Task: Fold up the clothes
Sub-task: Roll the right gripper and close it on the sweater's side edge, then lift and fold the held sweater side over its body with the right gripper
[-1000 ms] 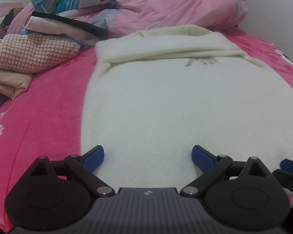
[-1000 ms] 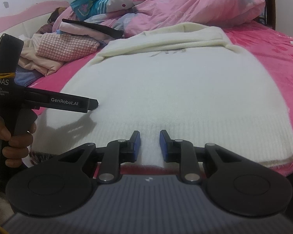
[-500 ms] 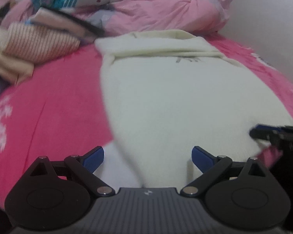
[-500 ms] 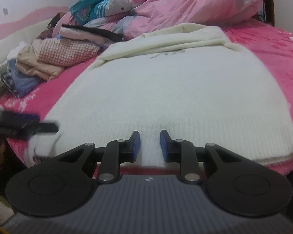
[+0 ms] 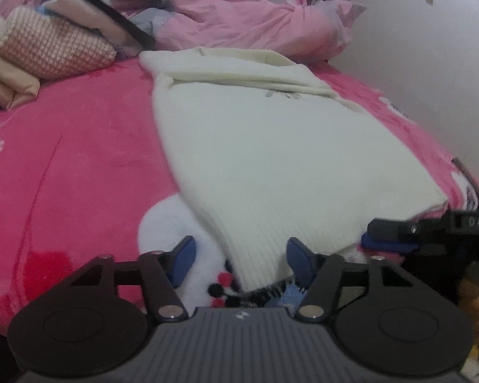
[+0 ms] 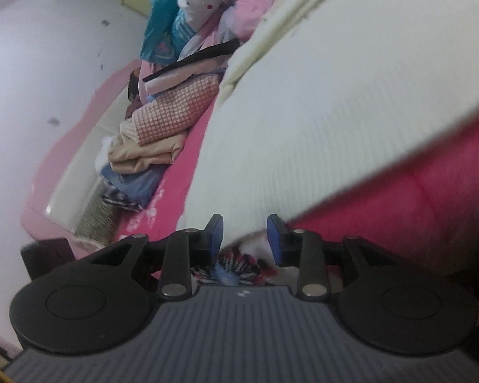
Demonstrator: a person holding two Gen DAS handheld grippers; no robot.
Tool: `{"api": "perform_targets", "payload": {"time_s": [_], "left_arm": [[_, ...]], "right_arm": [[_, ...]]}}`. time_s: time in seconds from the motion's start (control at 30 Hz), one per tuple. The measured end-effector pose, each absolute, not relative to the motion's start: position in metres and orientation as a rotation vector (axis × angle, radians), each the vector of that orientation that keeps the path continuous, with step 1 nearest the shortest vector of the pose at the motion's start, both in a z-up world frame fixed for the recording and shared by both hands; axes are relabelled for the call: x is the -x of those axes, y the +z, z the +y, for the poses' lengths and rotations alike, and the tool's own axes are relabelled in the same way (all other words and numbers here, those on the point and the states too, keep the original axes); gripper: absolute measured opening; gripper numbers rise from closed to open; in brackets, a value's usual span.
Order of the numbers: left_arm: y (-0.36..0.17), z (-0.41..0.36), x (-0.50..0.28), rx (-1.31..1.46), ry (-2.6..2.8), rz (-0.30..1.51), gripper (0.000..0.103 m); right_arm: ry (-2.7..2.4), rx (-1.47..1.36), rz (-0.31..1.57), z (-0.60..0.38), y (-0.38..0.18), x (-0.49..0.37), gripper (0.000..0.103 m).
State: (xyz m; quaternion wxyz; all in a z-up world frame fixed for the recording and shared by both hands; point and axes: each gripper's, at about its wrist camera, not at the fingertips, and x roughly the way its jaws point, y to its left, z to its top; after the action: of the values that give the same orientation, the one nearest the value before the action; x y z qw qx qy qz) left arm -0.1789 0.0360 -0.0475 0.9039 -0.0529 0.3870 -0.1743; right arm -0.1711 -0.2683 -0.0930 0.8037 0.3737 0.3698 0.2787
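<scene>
A cream knit sweater (image 5: 271, 153) lies flat on the pink bed cover (image 5: 73, 159), its sleeves folded across the top and its ribbed hem nearest me. My left gripper (image 5: 241, 255) is open, its blue pads on either side of the hem's near left corner. My right gripper (image 6: 245, 239) is open and tilted, at the near corner of the ribbed hem (image 6: 271, 159). The right gripper also shows in the left wrist view (image 5: 396, 236) at the hem's right end.
A stack of folded clothes (image 5: 48, 48) lies at the back left, also seen in the right wrist view (image 6: 163, 127). A pink quilt (image 5: 255, 16) is heaped at the head of the bed. A white wall (image 5: 431, 48) runs along the right.
My left gripper slid left from the middle of the hem to its left corner. My right gripper opened from almost shut, tilted, and moved low to the hem's corner.
</scene>
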Motion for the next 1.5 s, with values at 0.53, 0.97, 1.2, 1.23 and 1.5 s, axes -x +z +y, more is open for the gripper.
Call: {"api": "perform_targets", "payload": {"time_s": [0.53, 0.97, 1.2, 1.23, 1.5], "left_arm": [[-0.053, 0.052, 0.166, 0.211, -0.476, 0.899, 0.029], [-0.048, 0.069, 0.161, 0.362, -0.496, 0.904, 0.009], [-0.045, 0.08, 0.155, 0.466, -0.528, 0.903, 0.009], [-0.045, 0.08, 0.155, 0.468, -0.529, 0.902, 0.009], [-0.046, 0.082, 0.154, 0.477, -0.545, 0.896, 0.009]], "right_arm": [[0.615, -1.004, 0.854, -0.269, -0.114, 0.163, 0.032], [0.682, -1.258, 0.912, -0.253, -0.144, 0.156, 0.04], [0.736, -1.45, 0.954, -0.238, -0.166, 0.15, 0.042], [0.743, -1.477, 0.959, -0.236, -0.169, 0.149, 0.042], [0.738, -1.627, 0.926, -0.226, -0.184, 0.146, 0.031]]}}
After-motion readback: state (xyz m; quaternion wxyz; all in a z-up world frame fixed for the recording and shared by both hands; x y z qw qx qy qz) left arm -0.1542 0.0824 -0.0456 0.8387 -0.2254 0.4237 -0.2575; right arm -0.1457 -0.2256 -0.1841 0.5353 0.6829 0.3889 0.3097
